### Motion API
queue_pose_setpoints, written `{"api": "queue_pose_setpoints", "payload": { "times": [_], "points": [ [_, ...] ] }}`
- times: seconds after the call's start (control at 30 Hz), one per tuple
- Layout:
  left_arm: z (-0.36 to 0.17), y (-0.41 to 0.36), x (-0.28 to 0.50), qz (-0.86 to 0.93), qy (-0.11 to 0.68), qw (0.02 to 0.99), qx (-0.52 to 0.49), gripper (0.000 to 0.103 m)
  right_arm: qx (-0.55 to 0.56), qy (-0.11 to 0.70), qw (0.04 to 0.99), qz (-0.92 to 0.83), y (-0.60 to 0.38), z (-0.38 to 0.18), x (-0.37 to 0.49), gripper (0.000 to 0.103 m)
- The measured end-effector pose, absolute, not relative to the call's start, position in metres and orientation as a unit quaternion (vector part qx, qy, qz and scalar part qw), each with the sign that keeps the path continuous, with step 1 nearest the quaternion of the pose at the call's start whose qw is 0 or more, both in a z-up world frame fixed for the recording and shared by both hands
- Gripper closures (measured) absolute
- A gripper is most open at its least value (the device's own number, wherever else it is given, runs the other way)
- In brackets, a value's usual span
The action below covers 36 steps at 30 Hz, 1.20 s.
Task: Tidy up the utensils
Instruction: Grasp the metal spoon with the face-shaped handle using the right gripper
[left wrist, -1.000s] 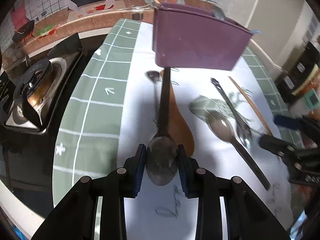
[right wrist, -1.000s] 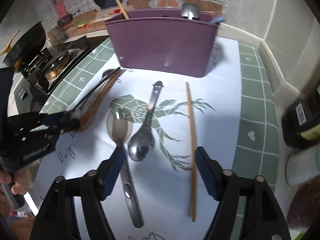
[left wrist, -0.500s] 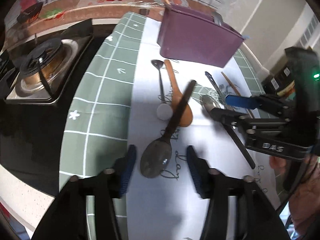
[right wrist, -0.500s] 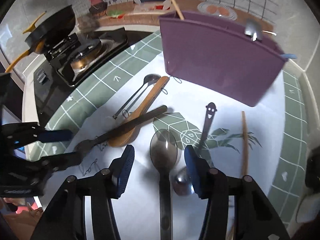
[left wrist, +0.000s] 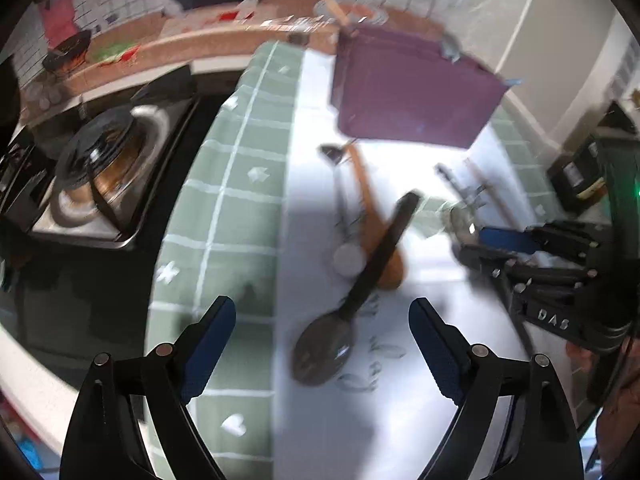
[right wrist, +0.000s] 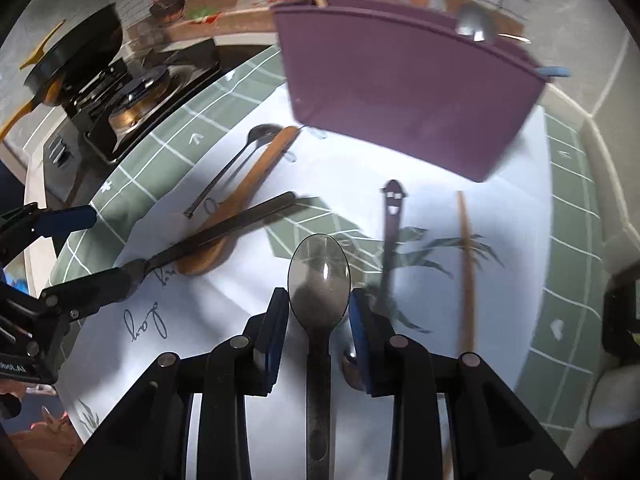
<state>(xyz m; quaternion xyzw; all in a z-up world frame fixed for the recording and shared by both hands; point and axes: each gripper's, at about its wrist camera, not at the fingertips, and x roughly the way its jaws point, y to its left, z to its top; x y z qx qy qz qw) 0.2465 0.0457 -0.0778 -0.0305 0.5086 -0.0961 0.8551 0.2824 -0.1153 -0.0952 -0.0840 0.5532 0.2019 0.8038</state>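
Left tongs (left wrist: 322,334) have just been opening and stand wide; a dark-handled spoon (left wrist: 352,308) lies between the fingers untouched, bowl nearest the camera, handle slanting away across a wooden spoon (left wrist: 374,224). Left view is blurred. A thin metal spoon (left wrist: 340,196) lies just beside the wooden one on its side toward the stove (left wrist: 100,176).

Right tongs (right wrist: 319,316) have just been closing, blue pads at either side of a steel spoon (right wrist: 319,276), at the bowl's base. Whether the pads press on it, cannot tell; the spoon's handle runs back under the tongs.

Purple utensil holder (right wrist: 404,92) stands at the worktop's far edge on the white mat (right wrist: 224,312), a wooden stick and a spoon bowl sticking out of its top. In front of it lie a smiley-handled spoon (right wrist: 390,240) and a wooden chopstick (right wrist: 466,272), side by side, apart, toward the right edge. The green checked cloth (left wrist: 224,216) shows beyond the mat.
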Motion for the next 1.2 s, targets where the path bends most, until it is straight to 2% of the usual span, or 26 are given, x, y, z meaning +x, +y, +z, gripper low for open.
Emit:
{"api": "queue_pose_setpoints", "payload": {
  "times": [0.1,0.23,0.37,0.43,0.47,0.53,0.57,0.6,0.67,0.77,1.0,1.2],
  "points": [
    [-0.073,0.037,0.247,-0.118,0.485,0.866,-0.021,0.015,-0.074,0.548,0.810,0.193,-0.128,-0.087,0.279,0.075],
    [-0.070,0.021,0.251,-0.090,0.466,0.879,0.040,0.015,-0.064,0.545,0.817,0.177,-0.147,-0.079,0.276,0.075],
    [-0.072,0.013,0.258,-0.086,0.486,0.868,0.062,0.016,-0.059,0.545,0.821,0.161,-0.156,-0.077,0.274,0.074],
    [-0.073,0.011,0.259,-0.105,0.489,0.865,0.050,0.024,-0.055,0.546,0.821,0.157,-0.160,-0.076,0.273,0.074],
    [-0.073,0.011,0.259,-0.108,0.489,0.865,0.044,0.032,-0.053,0.547,0.821,0.155,-0.161,-0.076,0.272,0.074],
    [-0.074,0.009,0.262,-0.111,0.494,0.861,0.036,0.053,-0.052,0.545,0.823,0.153,-0.162,-0.075,0.270,0.074],
    [-0.075,0.008,0.263,-0.112,0.498,0.859,0.032,0.068,-0.053,0.544,0.824,0.152,-0.162,-0.074,0.269,0.074],
    [-0.077,0.007,0.265,-0.113,0.503,0.857,0.027,0.079,-0.053,0.541,0.826,0.150,-0.162,-0.073,0.268,0.073],
    [-0.079,0.006,0.266,-0.118,0.509,0.853,0.022,0.086,-0.056,0.538,0.828,0.148,-0.162,-0.071,0.267,0.073],
    [-0.082,0.005,0.267,-0.133,0.514,0.847,0.029,0.092,-0.066,0.537,0.829,0.143,-0.161,-0.069,0.266,0.072],
    [-0.084,0.011,0.282,-0.201,0.545,0.812,0.049,0.093,-0.061,0.531,0.835,0.131,-0.172,-0.068,0.261,0.047],
    [-0.092,-0.019,0.299,-0.260,0.572,0.766,0.132,0.091,-0.045,0.529,0.838,0.130,-0.180,-0.067,0.260,0.037]
  ]
}}
